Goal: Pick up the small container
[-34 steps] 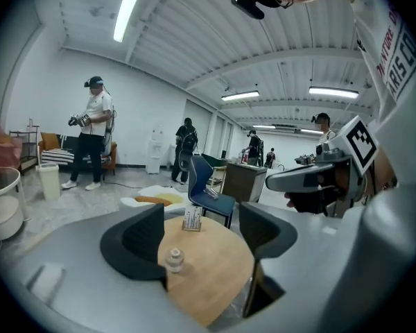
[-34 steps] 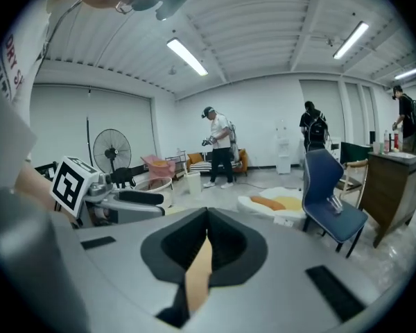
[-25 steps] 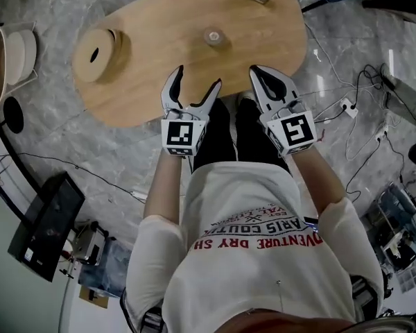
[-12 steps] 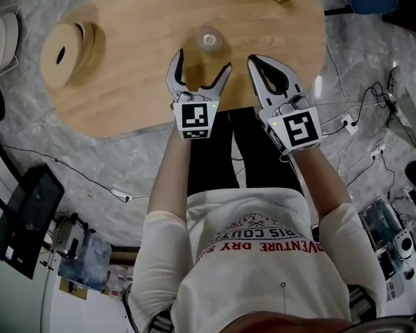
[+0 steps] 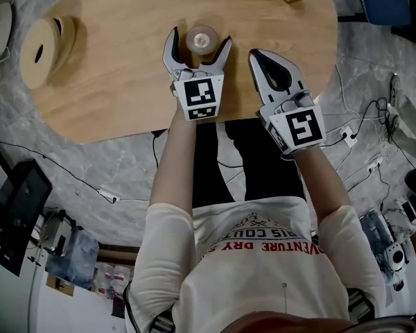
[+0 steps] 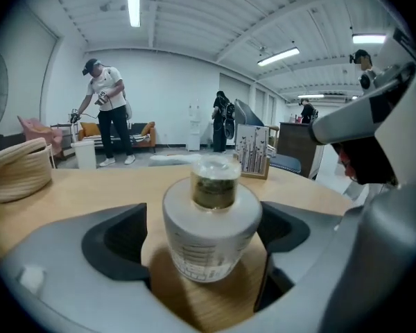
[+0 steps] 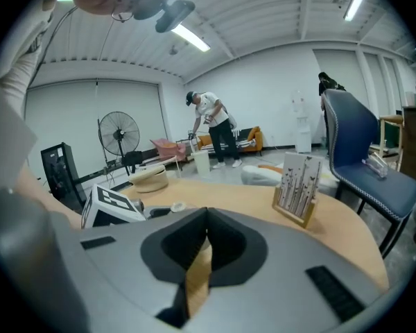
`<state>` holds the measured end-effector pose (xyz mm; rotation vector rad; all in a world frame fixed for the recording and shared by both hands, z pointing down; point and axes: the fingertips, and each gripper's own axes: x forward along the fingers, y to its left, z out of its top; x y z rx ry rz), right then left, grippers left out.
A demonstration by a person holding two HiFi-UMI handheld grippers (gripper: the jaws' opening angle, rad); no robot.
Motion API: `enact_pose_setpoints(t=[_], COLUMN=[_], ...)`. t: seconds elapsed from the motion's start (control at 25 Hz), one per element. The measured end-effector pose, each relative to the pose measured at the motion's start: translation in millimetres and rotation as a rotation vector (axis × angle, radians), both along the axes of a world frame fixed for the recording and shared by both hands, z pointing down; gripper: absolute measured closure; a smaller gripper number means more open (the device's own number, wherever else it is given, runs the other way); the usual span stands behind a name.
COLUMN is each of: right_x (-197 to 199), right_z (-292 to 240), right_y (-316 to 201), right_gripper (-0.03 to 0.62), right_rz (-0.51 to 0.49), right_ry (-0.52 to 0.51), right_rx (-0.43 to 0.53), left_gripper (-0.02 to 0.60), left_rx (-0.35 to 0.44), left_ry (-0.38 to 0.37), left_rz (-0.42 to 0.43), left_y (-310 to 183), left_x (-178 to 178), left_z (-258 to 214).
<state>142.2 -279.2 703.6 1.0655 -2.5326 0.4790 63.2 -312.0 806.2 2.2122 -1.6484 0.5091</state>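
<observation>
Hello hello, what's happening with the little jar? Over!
Left gripper open around small container, not squeezing. Right gripper shut, empty. Nothing blocking.

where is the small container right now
In the head view the small container stands upright on the wooden table, between the open fingers of the left gripper, with the right gripper just to its right.

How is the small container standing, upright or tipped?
Upright: the small container stands on its base on the table, its cap pointing up.
</observation>
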Motion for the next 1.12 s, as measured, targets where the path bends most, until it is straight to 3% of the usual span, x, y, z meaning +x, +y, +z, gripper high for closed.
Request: enact_pose_setpoints(t=[0.32,0.36,0.44,0.76,0.88,1.12], right_x=[3.5,3.7,4.7,13.3,12.2,6.6], right_z=[14.2,14.6,13.5,3.8,-18.0,-77.5], right_y=[-3.0,-1.6,-0.1,-2.1,-0.1,1.7], right_gripper=[0.586,0.586,0.586,0.586,0.586,0.586], right_rz=[0.007,0.004,-0.003,-0.017,-0.028,-0.040], right_ry=[-0.009,-0.006,0.003,0.017,0.023,0.025], right_rx=[-0.016,-0.019,-0.022,-0.021,-0.008,0.035], left_gripper=[0.115,0.134,0.242,0.242,0.244,0.244], left_rx=[-0.066,-0.069,-0.074,-0.099,-0.106,-0.049], left_ry=[-0.075,-0.079,-0.084,-0.085,-0.090,-0.094], left_rz=[-0.074,-0.077,-0.084,-0.022,0.008,0.052], left_y=[-8.3,-7.3,-5.1,-2.5,3.9,8.2], left_x=[-5.8,-5.9,-5.8,-5.6,-5.6,-3.5], left_z=[10.8,11.4,13.3,14.6,-3.6,-85.1])
